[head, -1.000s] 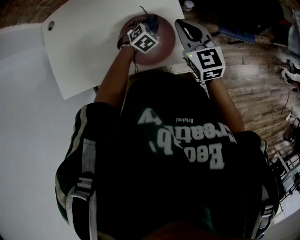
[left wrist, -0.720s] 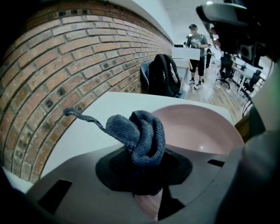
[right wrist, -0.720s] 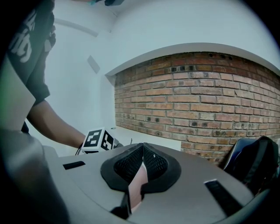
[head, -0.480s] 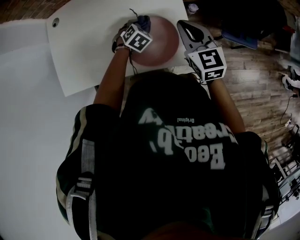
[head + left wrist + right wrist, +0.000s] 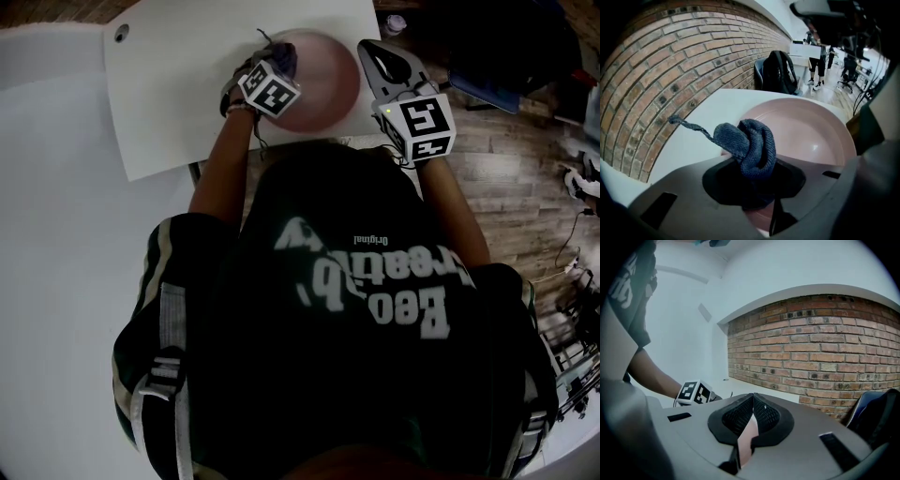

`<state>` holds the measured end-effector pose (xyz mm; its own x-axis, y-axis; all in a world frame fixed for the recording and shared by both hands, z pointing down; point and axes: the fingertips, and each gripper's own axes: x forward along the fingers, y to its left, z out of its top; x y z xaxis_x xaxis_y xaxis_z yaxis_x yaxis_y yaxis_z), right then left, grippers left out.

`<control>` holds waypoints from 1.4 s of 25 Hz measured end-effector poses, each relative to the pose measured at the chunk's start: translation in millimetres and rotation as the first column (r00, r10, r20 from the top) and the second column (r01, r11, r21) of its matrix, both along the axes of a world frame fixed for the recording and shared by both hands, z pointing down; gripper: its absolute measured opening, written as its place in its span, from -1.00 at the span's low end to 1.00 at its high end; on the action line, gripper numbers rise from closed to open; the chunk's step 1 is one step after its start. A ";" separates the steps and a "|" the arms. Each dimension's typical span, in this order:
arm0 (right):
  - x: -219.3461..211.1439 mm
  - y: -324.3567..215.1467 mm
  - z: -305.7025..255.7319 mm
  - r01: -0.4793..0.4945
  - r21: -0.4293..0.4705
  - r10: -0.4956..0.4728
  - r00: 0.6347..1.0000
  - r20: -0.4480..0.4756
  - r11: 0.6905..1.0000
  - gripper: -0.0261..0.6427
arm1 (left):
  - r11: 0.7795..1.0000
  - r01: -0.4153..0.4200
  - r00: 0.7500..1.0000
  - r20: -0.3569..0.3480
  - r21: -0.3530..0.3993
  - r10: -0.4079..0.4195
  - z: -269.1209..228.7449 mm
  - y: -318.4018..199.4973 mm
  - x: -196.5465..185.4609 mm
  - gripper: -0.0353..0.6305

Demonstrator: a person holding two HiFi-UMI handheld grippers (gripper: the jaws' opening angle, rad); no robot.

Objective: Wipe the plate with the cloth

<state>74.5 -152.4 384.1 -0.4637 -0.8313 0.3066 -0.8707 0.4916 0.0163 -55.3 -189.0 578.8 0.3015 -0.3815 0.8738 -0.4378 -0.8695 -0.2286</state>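
Note:
A pink plate (image 5: 323, 84) rests on the white tabletop (image 5: 178, 94) near its right edge. My left gripper (image 5: 279, 58) is over the plate's left part, shut on a bunched dark blue cloth (image 5: 752, 143) with a loose thread trailing left. In the left gripper view the cloth sits at the plate's (image 5: 811, 136) near rim, against its surface. My right gripper (image 5: 368, 49) is at the plate's right rim. In the right gripper view its jaws (image 5: 752, 401) are shut on the thin pink edge of the plate (image 5: 748, 439).
The tabletop has a small hole (image 5: 121, 33) at its far left. Wooden floor (image 5: 506, 141) lies to the right of the table. A brick wall (image 5: 656, 70) runs behind it, and a chair with a black backpack (image 5: 780, 70) stands past the table's end.
My left gripper has slid the cloth from the plate's middle to its left side. The right gripper has kept its hold on the rim.

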 end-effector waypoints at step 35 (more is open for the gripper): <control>-15.0 15.1 9.1 0.139 -0.005 -0.138 0.990 0.026 0.990 -0.93 | 0.998 -0.018 0.993 -0.115 -0.059 0.011 -3.7 126.0 25.9 -0.51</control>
